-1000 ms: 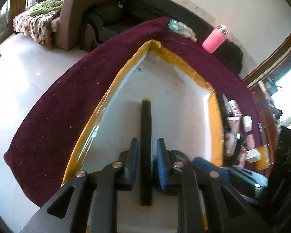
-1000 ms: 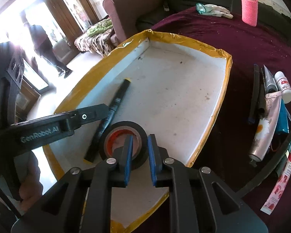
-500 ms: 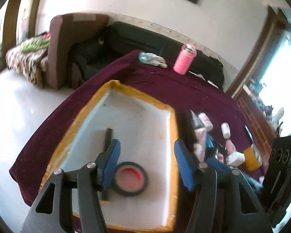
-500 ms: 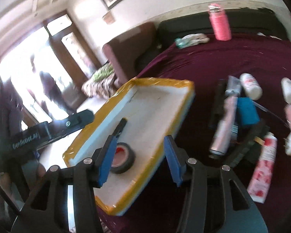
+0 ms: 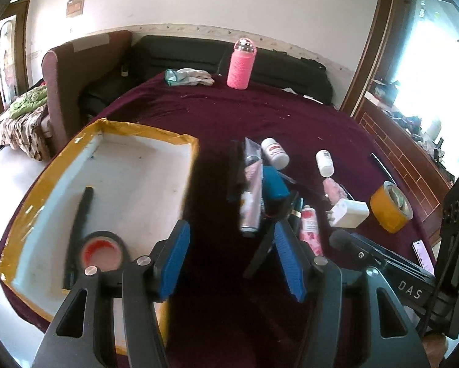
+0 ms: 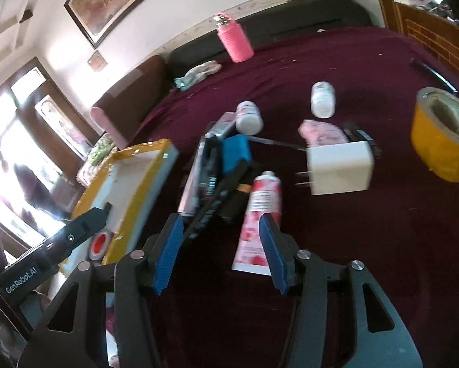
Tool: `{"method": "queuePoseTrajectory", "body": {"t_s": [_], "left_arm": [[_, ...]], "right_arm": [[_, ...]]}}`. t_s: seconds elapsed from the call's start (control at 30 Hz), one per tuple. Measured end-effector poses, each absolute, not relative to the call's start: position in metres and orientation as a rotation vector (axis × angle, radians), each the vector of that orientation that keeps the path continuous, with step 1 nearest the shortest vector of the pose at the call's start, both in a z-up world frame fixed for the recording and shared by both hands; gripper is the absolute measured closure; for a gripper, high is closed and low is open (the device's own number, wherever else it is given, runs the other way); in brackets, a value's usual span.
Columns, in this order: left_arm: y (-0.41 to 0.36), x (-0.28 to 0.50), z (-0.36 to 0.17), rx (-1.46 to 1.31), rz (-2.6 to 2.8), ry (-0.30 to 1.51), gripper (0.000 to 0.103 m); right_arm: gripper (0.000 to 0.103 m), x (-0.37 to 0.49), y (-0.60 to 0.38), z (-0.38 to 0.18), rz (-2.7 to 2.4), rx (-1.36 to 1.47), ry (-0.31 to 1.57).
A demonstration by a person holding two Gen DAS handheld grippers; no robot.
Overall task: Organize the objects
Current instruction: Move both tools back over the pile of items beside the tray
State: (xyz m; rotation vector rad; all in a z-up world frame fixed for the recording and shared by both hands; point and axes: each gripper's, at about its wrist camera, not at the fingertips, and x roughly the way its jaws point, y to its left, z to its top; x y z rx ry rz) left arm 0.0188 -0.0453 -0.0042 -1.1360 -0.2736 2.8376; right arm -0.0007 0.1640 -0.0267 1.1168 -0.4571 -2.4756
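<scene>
both claws empty over the clutter

left claw (image 5: 229, 257) gapes; right claw (image 6: 218, 253) is opening, nothing between. the piled tubes (image 6: 257, 214) could scatter if one is nudged.

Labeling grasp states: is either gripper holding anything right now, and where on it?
Nothing held. Left gripper is open and empty; right gripper is empty, jaws still opening. The black tape roll and black marker lie in the tray.

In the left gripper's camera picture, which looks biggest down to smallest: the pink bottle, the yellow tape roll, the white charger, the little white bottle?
1. yellow tape roll
2. pink bottle, nearly the same; it stands farther off, so in truth it may be bigger
3. white charger
4. little white bottle
</scene>
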Motion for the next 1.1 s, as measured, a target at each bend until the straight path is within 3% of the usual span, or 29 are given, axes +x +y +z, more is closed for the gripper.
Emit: {"method": "queuePoseTrajectory", "body": {"t_s": [0.07,0.37,0.9,1.1], "left_arm": [[-0.038,0.018,-0.006,-1.144,2.831,-0.239,0.051],[-0.018,0.003,-0.021,-1.243,2.732,-0.098,0.051],[-0.02,-0.038,-0.034,-1.237,2.633,-0.141,0.051],[-0.026,-0.04,-0.035,-1.224,2.646,-0.163,0.051]], "right_arm": [[0.043,-0.001,0.17,-0.029,-2.488,1.129,-0.434],[0.043,-0.004,0.181,-0.041,-2.542,1.254,-0.275],[0.042,-0.032,0.167,-0.055,-2.44,1.311,-0.192],[0.036,-0.038,0.156,-0.059,-2.428,1.324,-0.151]]}}
